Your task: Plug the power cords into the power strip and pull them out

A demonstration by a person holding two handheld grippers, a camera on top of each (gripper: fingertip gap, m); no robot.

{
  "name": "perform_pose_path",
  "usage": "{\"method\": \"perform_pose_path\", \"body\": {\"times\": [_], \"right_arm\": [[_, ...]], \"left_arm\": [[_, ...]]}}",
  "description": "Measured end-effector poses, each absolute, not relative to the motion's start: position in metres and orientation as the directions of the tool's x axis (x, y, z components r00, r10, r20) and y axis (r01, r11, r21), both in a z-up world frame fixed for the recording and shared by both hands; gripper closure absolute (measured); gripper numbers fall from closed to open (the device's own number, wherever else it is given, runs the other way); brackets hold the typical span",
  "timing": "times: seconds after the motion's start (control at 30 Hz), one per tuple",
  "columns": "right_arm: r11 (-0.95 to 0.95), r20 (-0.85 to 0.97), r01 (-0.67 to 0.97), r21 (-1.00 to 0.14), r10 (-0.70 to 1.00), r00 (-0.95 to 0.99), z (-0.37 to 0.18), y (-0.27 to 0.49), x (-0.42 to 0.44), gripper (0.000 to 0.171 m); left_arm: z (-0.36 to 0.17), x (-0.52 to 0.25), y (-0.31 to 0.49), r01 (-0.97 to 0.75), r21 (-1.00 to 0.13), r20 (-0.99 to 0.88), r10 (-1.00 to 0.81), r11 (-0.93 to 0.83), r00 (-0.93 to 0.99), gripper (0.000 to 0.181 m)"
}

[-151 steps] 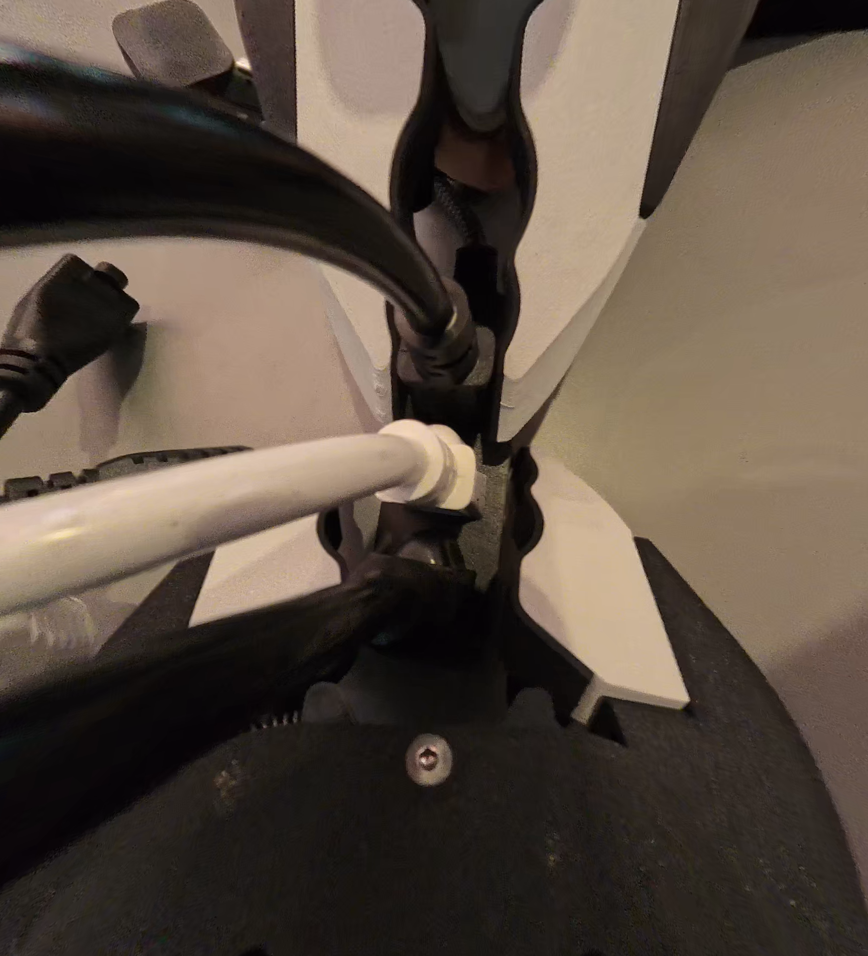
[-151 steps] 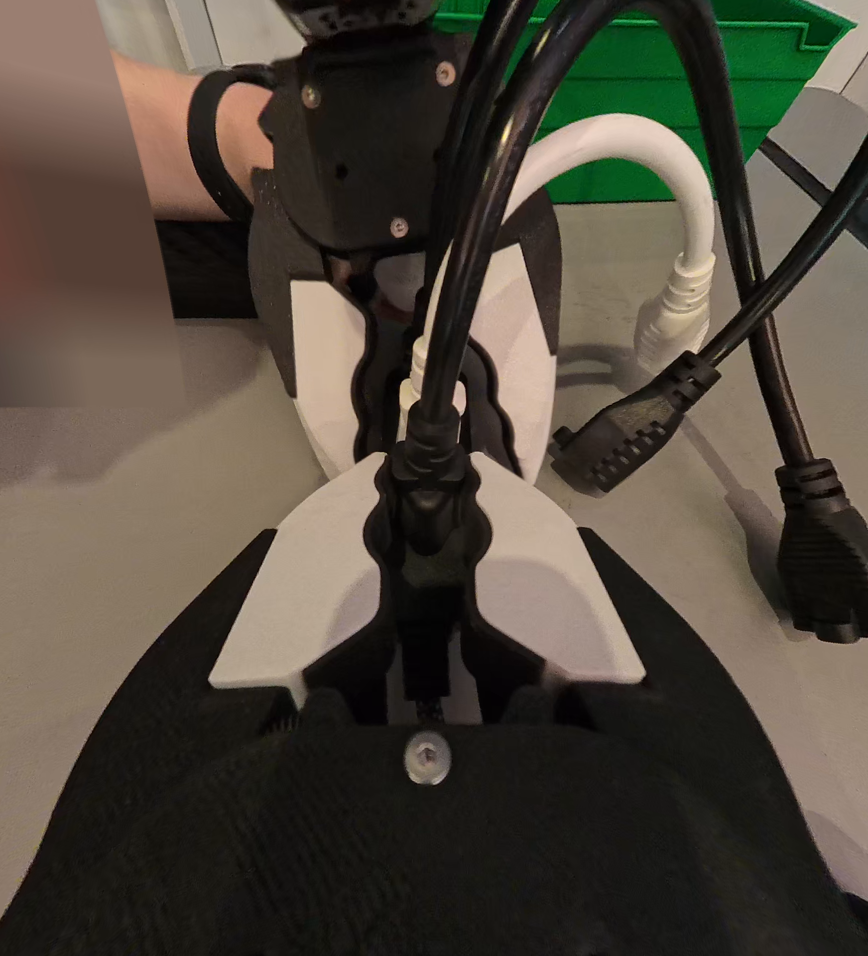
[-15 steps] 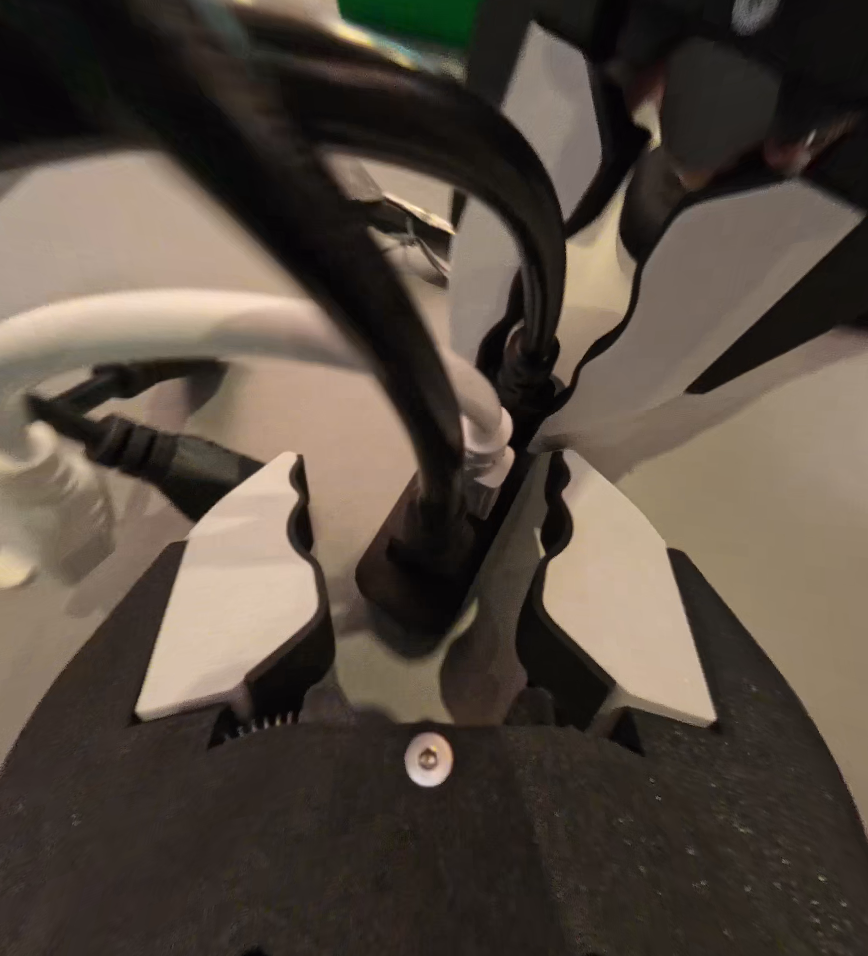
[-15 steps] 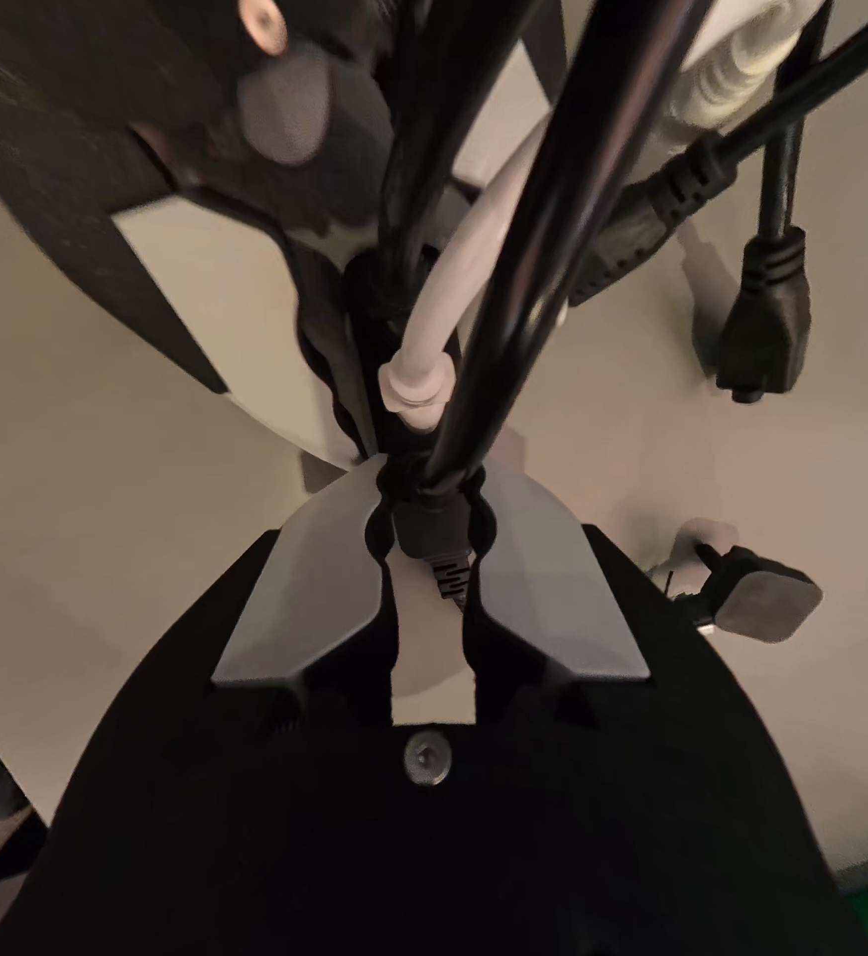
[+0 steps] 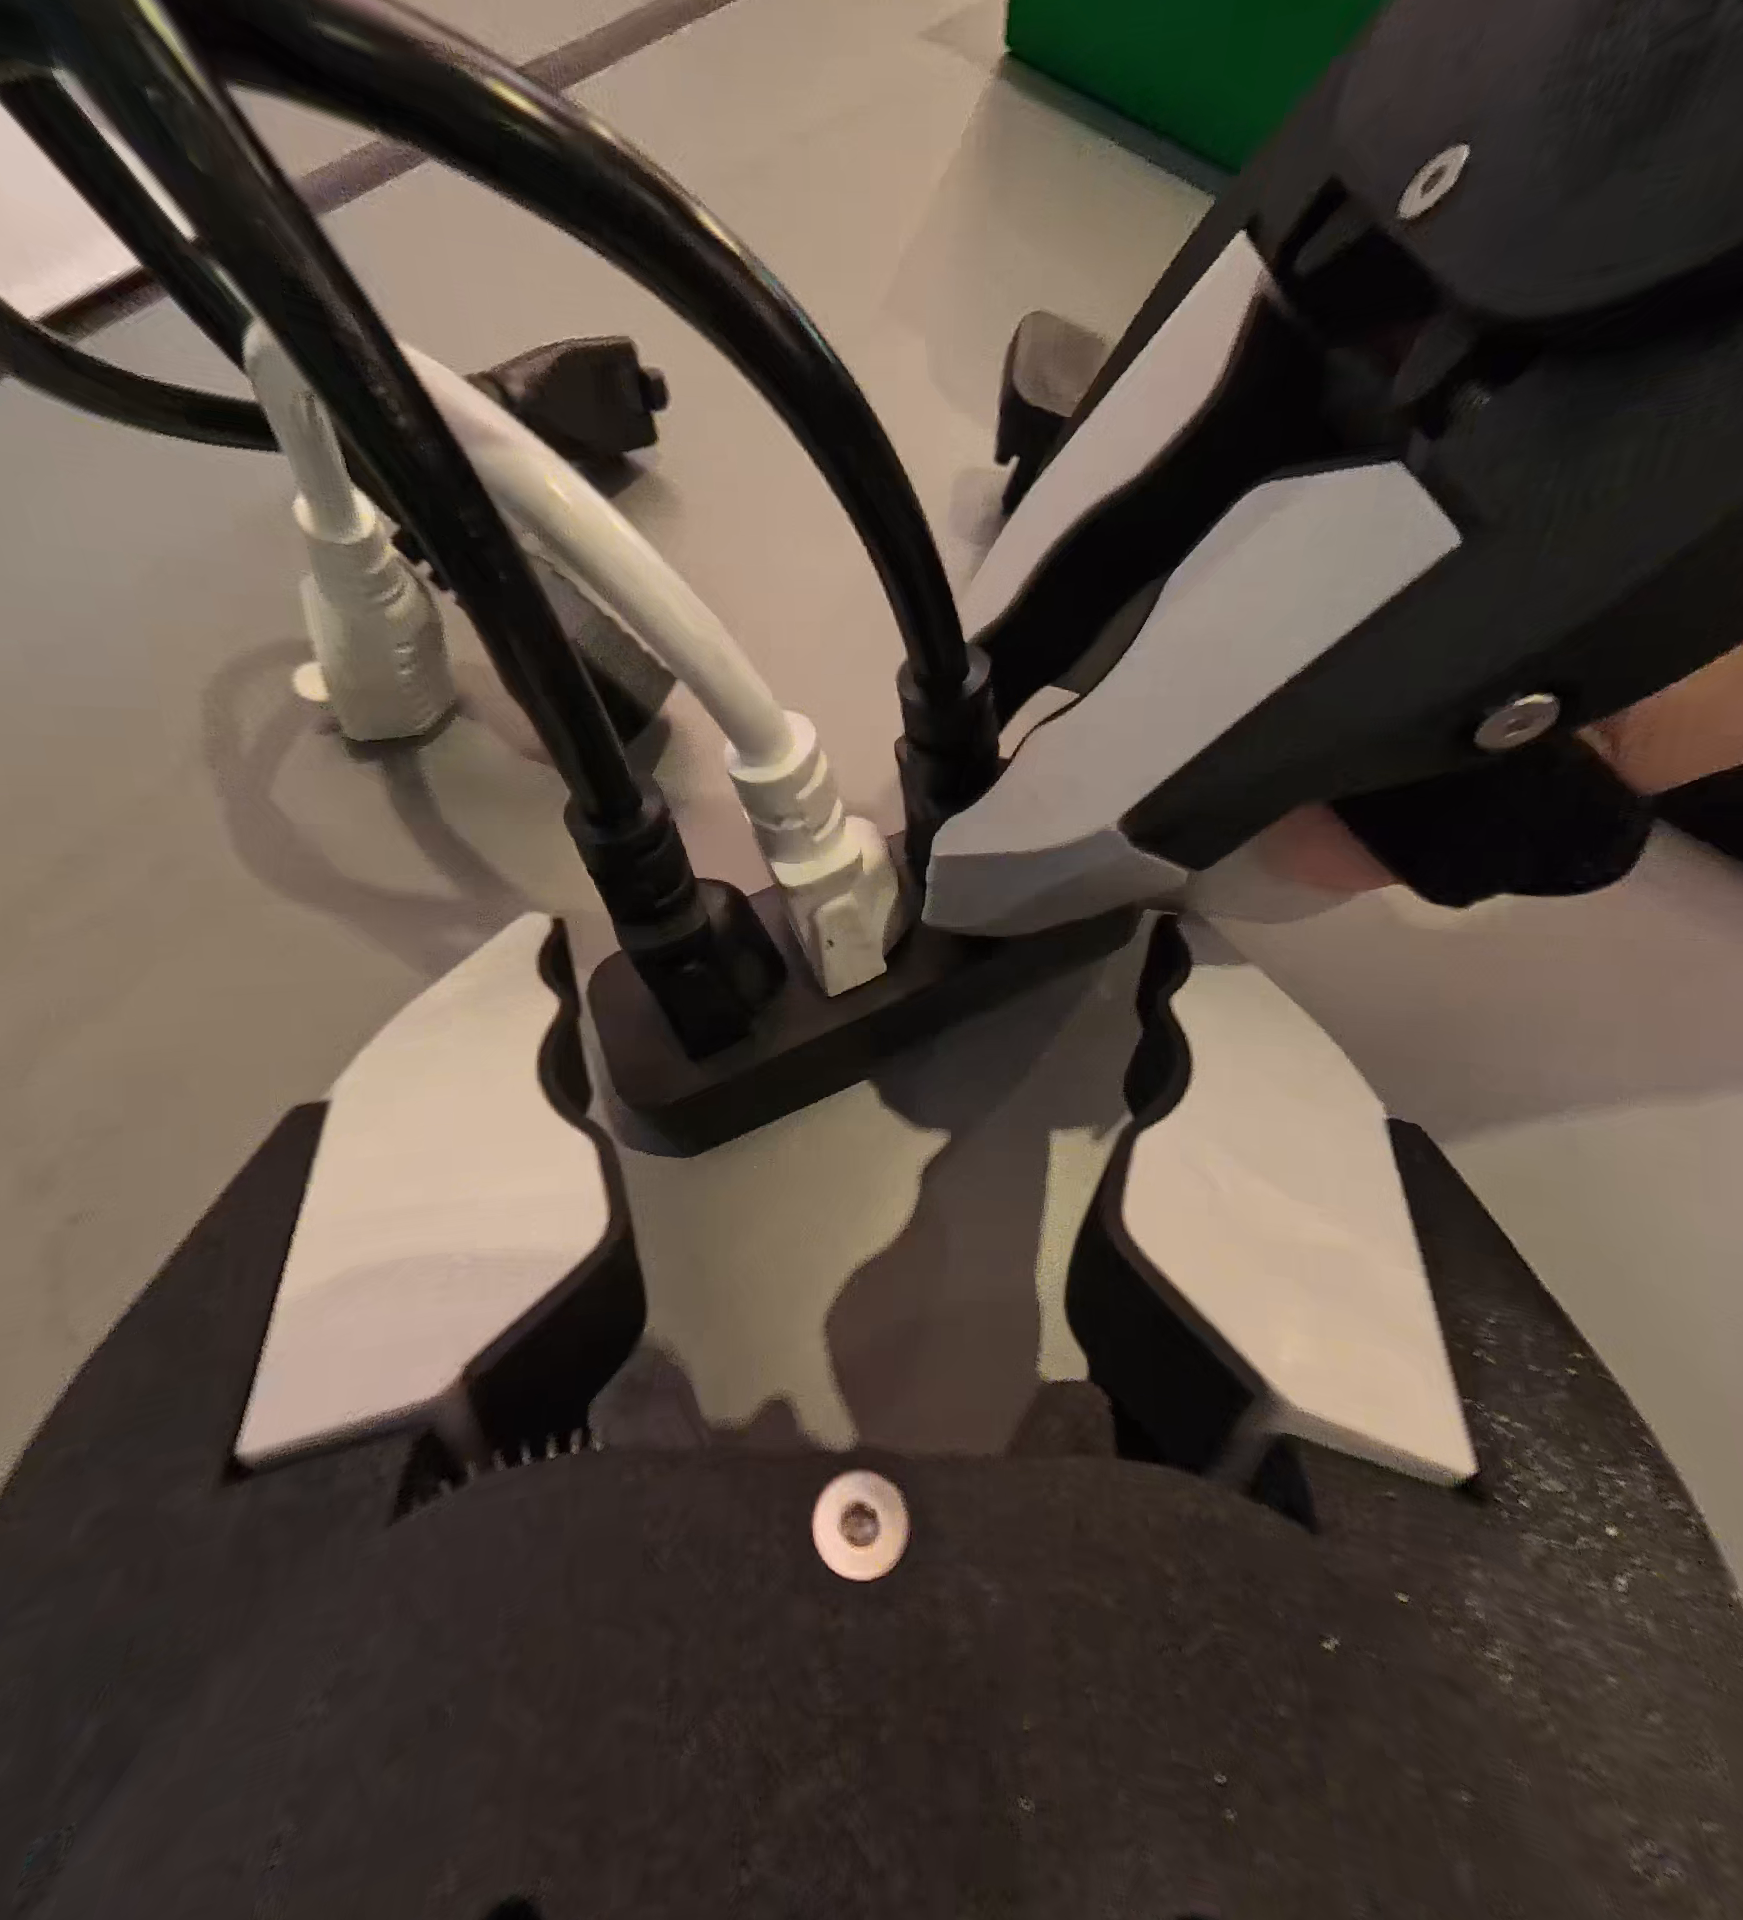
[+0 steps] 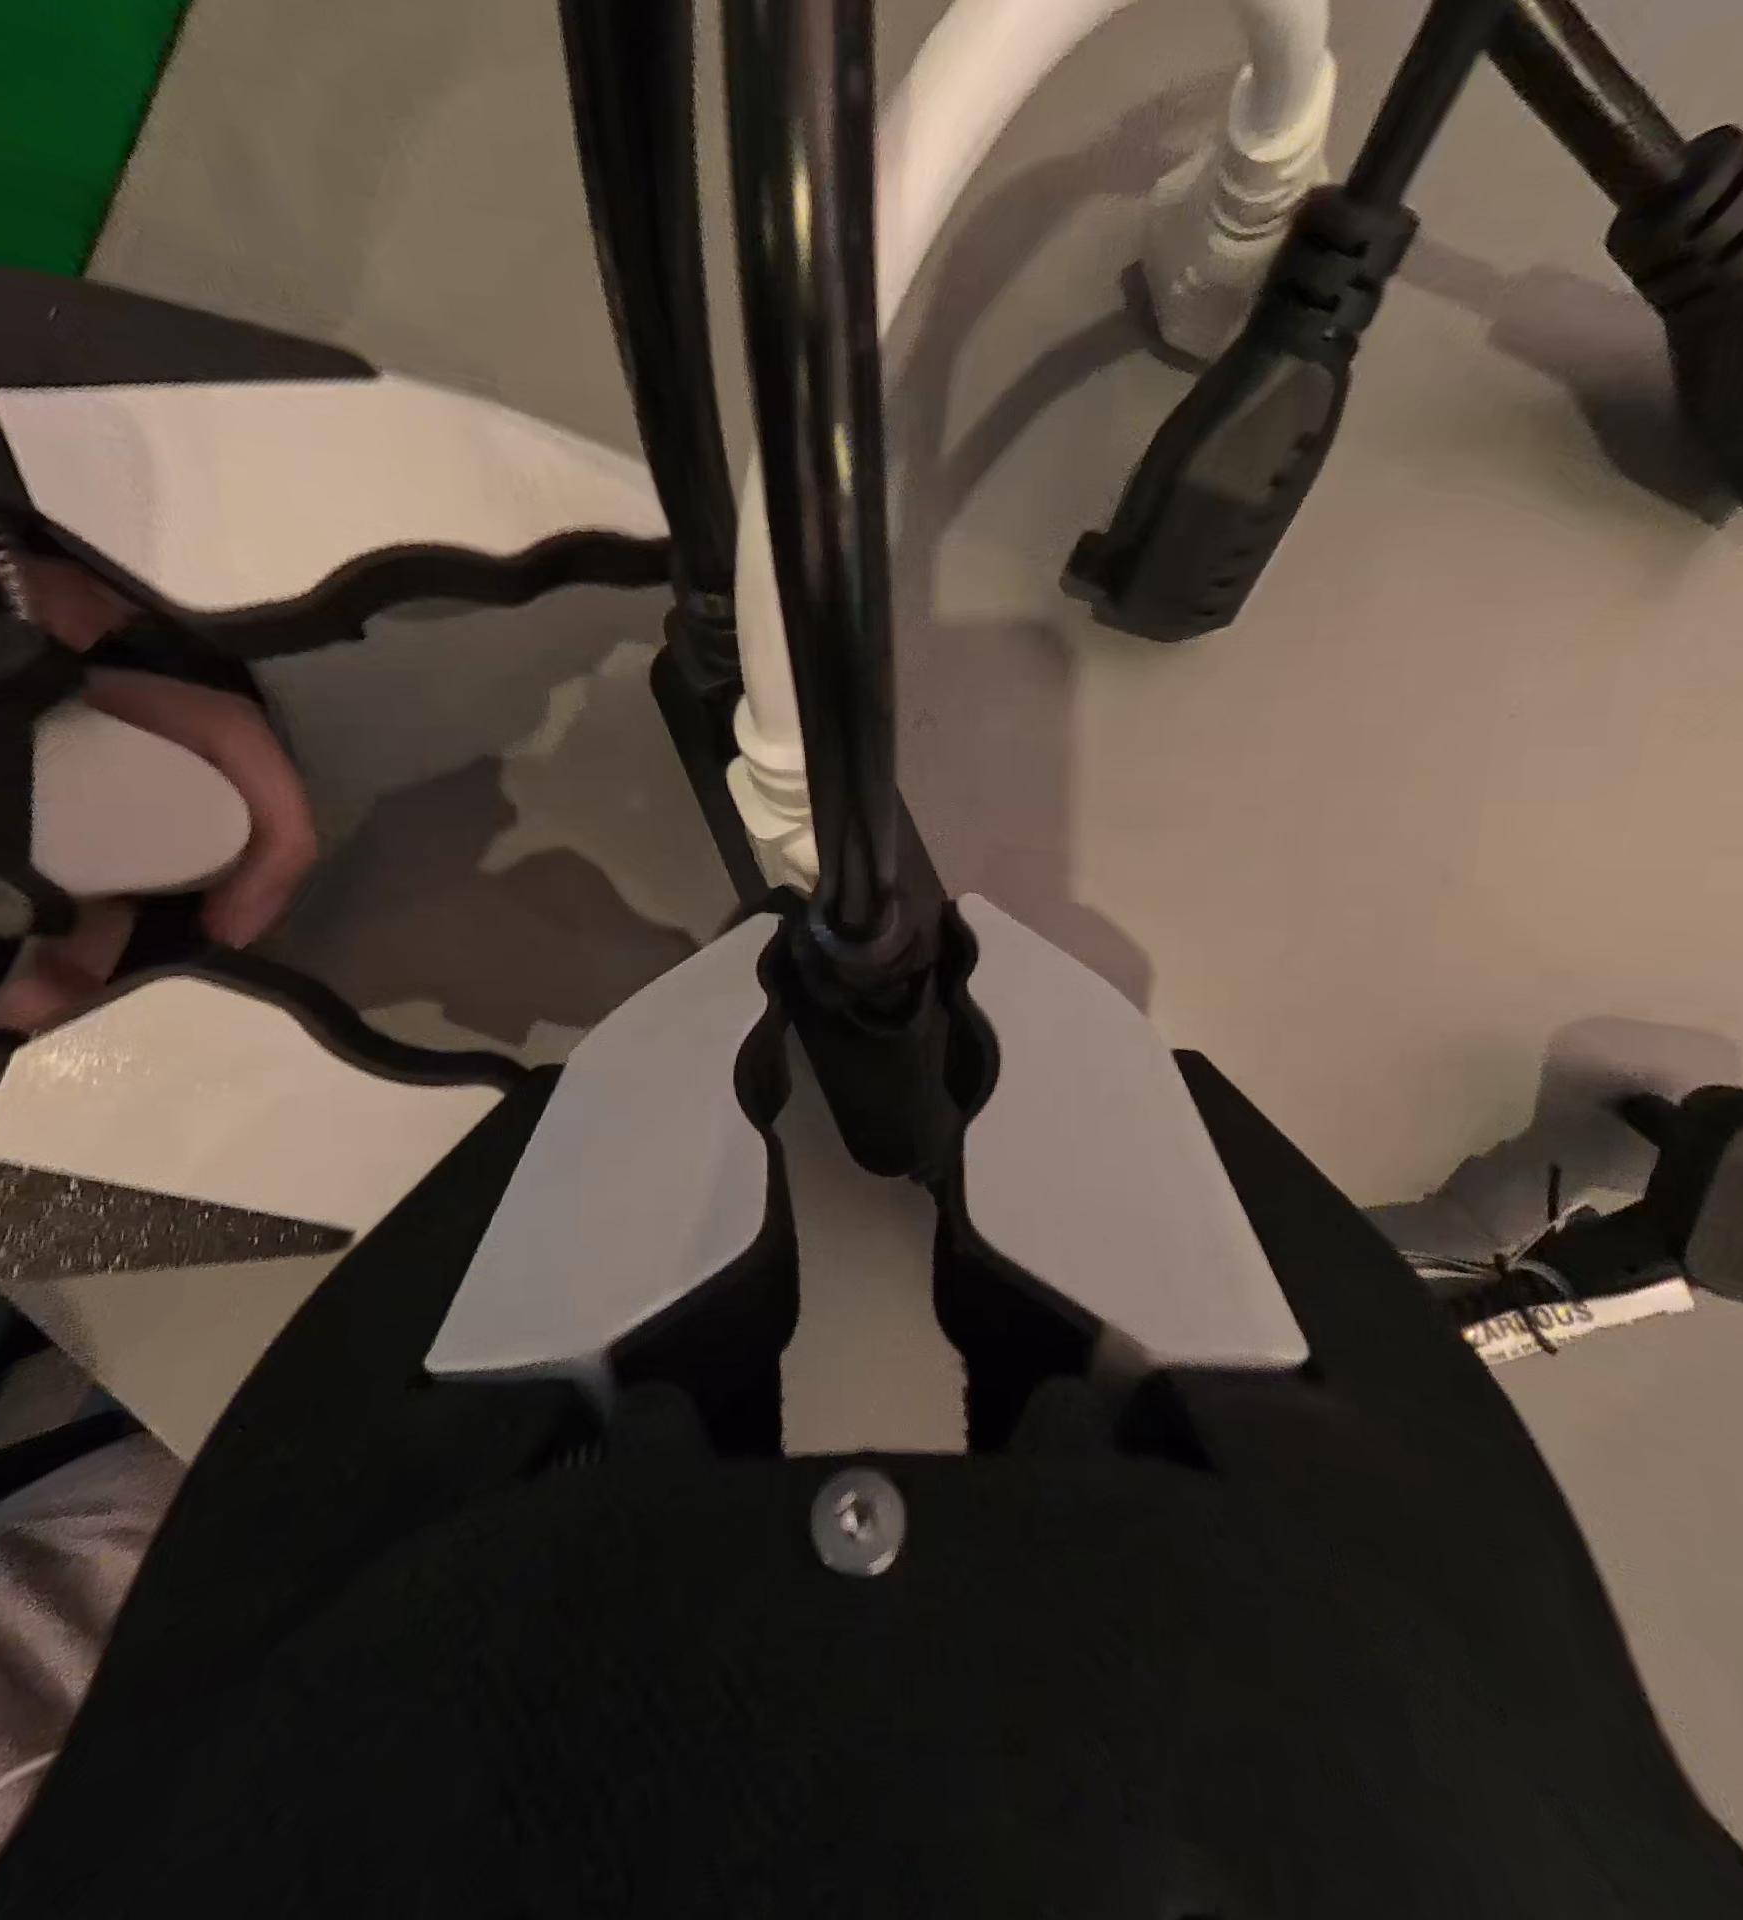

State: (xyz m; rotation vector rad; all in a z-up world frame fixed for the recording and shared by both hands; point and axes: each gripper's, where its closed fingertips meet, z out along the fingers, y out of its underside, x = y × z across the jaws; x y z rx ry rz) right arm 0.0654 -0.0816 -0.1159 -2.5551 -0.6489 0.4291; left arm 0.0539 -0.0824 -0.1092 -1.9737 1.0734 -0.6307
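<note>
On the grey worktop [image 5: 119, 935] lies the black rectangular power strip [image 5: 794, 1049], carrying three plugs. The left tongs [image 5: 856, 997] gape wide, empty. The right tongs [image 6: 872, 1029] clamp the black plug [image 6: 877, 1081]. A white printed tag [image 6: 1573, 1314] lies nearby.

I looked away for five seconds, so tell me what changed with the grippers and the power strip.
The left gripper has let go of the power strip and drawn back, jaws now wide open. The right gripper stays clamped on the end black plug. The white plug and the other black plug stay plugged in.
</note>
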Motion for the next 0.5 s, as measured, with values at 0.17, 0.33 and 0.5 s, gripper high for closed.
{"method": "perform_pose_path", "body": {"times": [0.17,0.33,0.5], "right_arm": [[-0.787,-0.2,0.388,-0.48,0.529,0.825,-0.116,-0.088,0.059,0.144],[-0.771,-0.218,0.44,-0.46,0.578,0.786,-0.121,-0.105,0.047,0.143],[-0.735,-0.22,0.516,-0.44,0.645,0.732,-0.122,-0.111,0.043,0.142]], "left_arm": [[-0.128,0.032,-0.094,-0.511,-0.776,-0.011,-0.802,-0.37,0.598,0.078],[-0.126,0.032,-0.108,-0.346,-0.824,0.08,-0.697,-0.448,0.712,0.076],[-0.122,0.035,-0.102,-0.315,-0.868,-0.017,-0.612,-0.384,0.791,0.08]]}}
